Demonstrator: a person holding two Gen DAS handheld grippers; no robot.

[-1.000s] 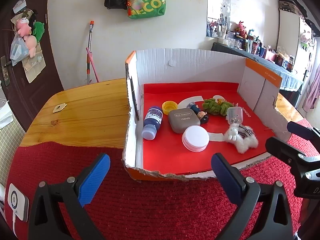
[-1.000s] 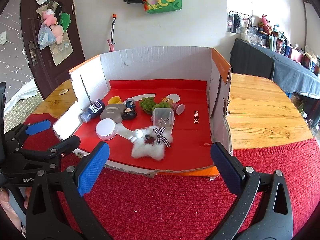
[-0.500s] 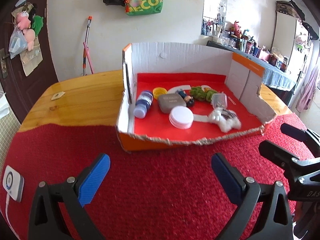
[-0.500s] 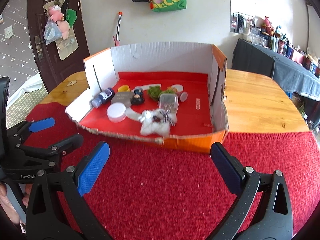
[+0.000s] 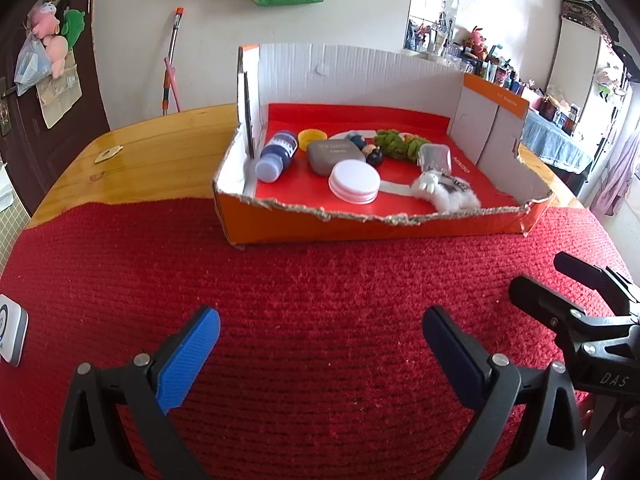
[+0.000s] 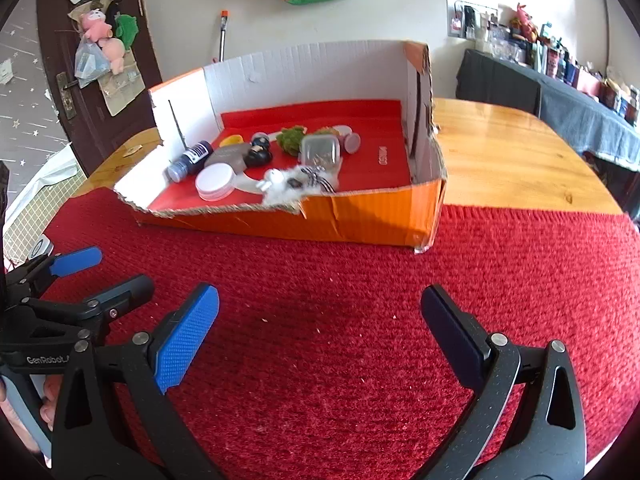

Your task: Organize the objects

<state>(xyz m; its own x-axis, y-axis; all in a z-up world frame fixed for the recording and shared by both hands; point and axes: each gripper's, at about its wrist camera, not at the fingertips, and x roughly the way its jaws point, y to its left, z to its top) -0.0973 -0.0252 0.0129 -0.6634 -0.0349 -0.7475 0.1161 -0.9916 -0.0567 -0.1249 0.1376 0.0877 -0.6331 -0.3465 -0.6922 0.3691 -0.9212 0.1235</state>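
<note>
An orange cardboard box point(image 5: 360, 224) with a red floor stands on the table ahead; it also shows in the right wrist view point(image 6: 352, 216). Inside lie a blue bottle point(image 5: 276, 156), a grey case point(image 5: 334, 155), a white round lid point(image 5: 354, 181), a yellow cap point(image 5: 311, 136), a green plush point(image 5: 394, 145), a clear small tub point(image 5: 434, 157) and a white fluffy toy point(image 5: 444, 194). My left gripper point(image 5: 320, 340) is open and empty over the red mat, well short of the box. My right gripper point(image 6: 320, 324) is open and empty, also short of the box.
A red knitted mat point(image 5: 320, 280) covers the near table; bare wood point(image 5: 152, 168) lies to the left and on the right point(image 6: 512, 152). A white device point(image 5: 12, 330) sits at the mat's left edge. A door, a broom and a hanging green bag stand behind.
Both grippers have pulled back from the box and lowered; the box now looks farther away and its orange front wall shows. Both stay open.
</note>
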